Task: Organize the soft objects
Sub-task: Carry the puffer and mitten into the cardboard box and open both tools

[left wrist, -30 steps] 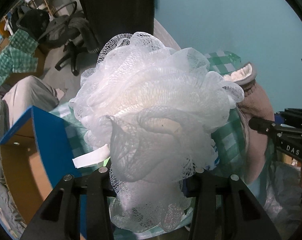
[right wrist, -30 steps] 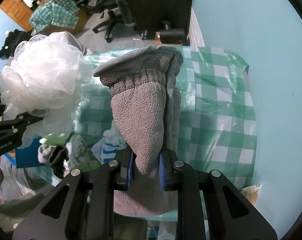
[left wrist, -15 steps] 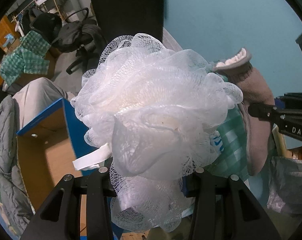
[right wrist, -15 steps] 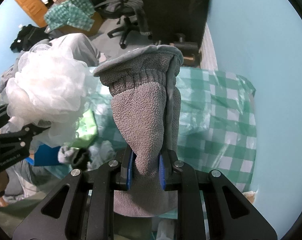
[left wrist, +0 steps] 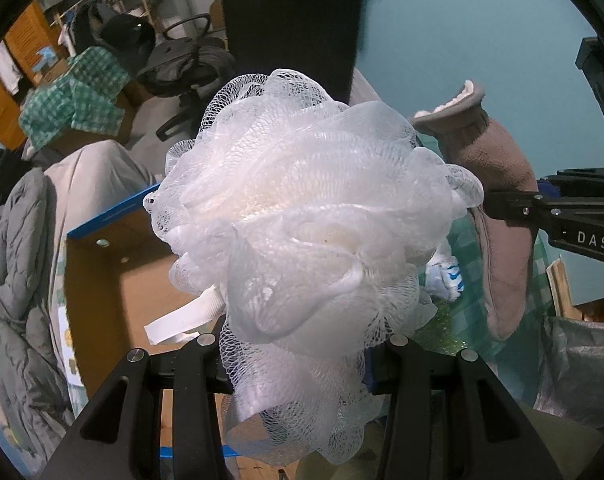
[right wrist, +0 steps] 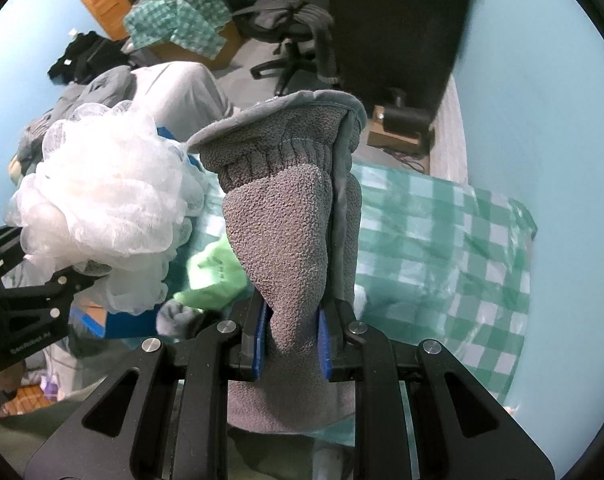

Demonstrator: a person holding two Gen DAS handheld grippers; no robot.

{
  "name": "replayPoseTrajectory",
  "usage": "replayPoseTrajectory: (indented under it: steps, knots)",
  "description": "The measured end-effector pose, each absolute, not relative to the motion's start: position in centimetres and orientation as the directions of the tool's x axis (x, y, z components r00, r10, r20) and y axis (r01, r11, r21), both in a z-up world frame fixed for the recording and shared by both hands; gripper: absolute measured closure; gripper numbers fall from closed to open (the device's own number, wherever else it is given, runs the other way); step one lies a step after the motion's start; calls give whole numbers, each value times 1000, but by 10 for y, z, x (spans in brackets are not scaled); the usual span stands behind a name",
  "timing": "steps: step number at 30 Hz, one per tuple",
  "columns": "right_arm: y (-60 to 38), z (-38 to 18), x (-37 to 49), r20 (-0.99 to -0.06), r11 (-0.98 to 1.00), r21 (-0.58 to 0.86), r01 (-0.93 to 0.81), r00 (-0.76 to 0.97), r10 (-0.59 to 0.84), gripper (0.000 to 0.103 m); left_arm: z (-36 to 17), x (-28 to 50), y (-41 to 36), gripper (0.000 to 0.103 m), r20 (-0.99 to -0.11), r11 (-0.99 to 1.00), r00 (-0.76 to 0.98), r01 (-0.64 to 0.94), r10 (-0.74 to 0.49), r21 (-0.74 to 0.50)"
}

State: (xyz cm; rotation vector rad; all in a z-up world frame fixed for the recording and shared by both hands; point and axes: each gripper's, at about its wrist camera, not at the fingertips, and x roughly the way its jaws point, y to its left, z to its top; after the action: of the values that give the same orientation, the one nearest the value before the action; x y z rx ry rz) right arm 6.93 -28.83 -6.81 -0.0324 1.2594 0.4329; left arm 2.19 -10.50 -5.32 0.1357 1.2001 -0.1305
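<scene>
Above a checkered surface [right wrist: 442,240] with soft items unsorted, the left hand-held gripper [left wrist: 302,354] clamps a mesh loofah [left wrist: 310,220], the right hand-held gripper [right wrist: 291,332] a fleece mitten [right wrist: 285,240], neither yet stowed.

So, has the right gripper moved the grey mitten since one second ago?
Yes. The grey mitten, clamped in the right gripper, has risen and pulled back from the checkered tablecloth, which now sits lower in the right wrist view.

"DAS" on right gripper [left wrist: 502,210] (partial)
</scene>
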Motion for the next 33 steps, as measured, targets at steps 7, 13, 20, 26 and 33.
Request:
replayPoseTrajectory:
  steps: [7,13,20,26,33]
  knots:
    - [-258,-61,74,-918,895,219,-388,227,324,84,-52,12,-74,59,-935,994,355,105,-16,23]
    - [-226,-57,77,-912,867,230,-442,214,351,84,-51,6,-42,59,-937,1000,348,26,1,11]
    - [-185,-54,82,-907,833,237,-501,192,374,84,-52,-4,-8,59,-938,999,345,-48,34,19]
    - [-145,-53,87,-904,799,239,-552,172,390,84,-56,-10,23,59,-940,994,335,-112,57,20]
    - [-99,-57,94,-900,753,252,-608,138,413,84,-64,-17,52,59,-945,986,317,-165,87,35]
